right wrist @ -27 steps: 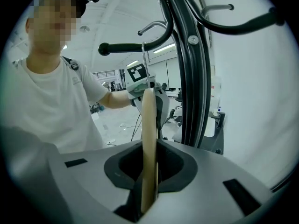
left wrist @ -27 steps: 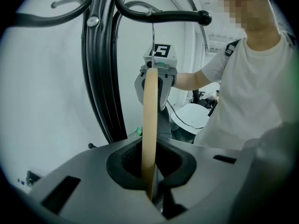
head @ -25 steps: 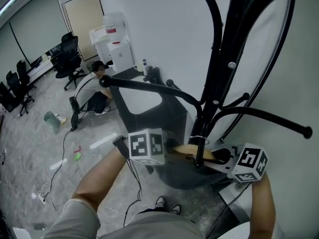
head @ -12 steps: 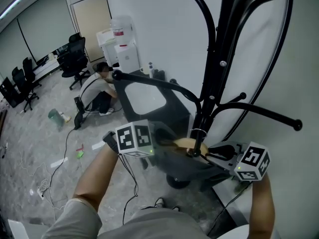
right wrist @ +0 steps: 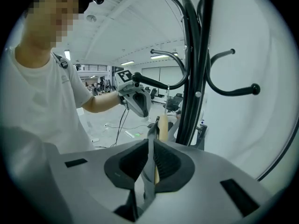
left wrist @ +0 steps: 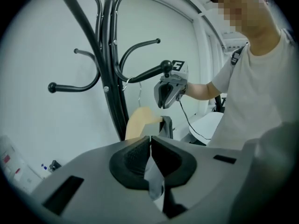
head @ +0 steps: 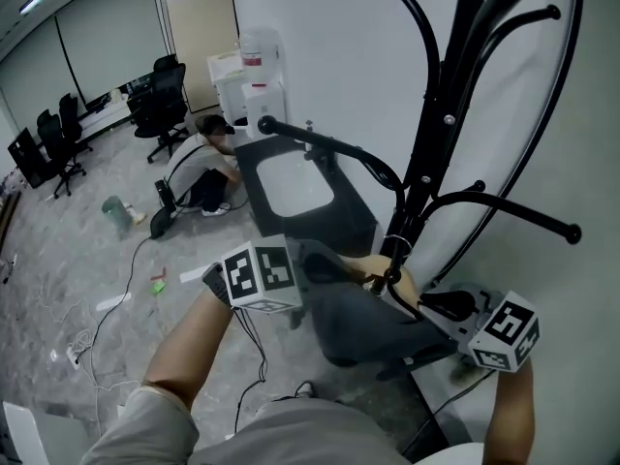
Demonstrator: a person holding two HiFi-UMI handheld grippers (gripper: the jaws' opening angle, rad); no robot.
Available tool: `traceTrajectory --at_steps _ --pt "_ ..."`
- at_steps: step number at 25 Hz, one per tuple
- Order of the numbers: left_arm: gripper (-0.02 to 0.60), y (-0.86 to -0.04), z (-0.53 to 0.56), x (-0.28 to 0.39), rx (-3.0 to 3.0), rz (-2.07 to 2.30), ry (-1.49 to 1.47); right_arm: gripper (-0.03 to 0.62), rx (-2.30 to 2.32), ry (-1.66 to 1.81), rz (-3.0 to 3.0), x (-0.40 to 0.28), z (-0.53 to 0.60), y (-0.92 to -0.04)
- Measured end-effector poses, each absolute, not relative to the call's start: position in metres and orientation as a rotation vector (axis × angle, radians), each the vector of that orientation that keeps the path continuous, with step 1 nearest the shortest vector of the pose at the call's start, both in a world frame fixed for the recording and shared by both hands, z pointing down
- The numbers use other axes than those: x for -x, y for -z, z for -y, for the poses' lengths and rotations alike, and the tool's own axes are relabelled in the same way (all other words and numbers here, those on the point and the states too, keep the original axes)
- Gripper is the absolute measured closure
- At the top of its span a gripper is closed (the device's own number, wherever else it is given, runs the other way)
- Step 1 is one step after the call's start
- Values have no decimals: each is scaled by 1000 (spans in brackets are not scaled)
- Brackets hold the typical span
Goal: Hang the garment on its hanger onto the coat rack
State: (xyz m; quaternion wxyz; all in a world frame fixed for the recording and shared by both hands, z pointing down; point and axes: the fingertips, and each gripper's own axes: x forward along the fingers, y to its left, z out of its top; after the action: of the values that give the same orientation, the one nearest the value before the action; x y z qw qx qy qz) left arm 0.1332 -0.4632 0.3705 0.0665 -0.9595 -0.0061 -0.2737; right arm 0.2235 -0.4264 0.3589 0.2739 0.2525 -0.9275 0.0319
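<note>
Clamping one garment (head: 360,318): left gripper (left wrist: 150,143), right gripper (right wrist: 150,147); one coat rack (head: 429,163).

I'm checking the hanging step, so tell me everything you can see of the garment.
The garment is dark grey soft cloth, draped over a pale wooden hanger and stretched roughly level between the grippers. The left gripper and right gripper are each shut on a fold of it. It is held close beside the pole of the black coat rack.
</note>
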Motion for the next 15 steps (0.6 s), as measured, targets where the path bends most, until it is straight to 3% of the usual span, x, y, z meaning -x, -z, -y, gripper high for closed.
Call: traceTrajectory --at_steps 15 --pt "575 -368 380 -166 2956 159 740 579 -648 -195 2593 -200 366 -359"
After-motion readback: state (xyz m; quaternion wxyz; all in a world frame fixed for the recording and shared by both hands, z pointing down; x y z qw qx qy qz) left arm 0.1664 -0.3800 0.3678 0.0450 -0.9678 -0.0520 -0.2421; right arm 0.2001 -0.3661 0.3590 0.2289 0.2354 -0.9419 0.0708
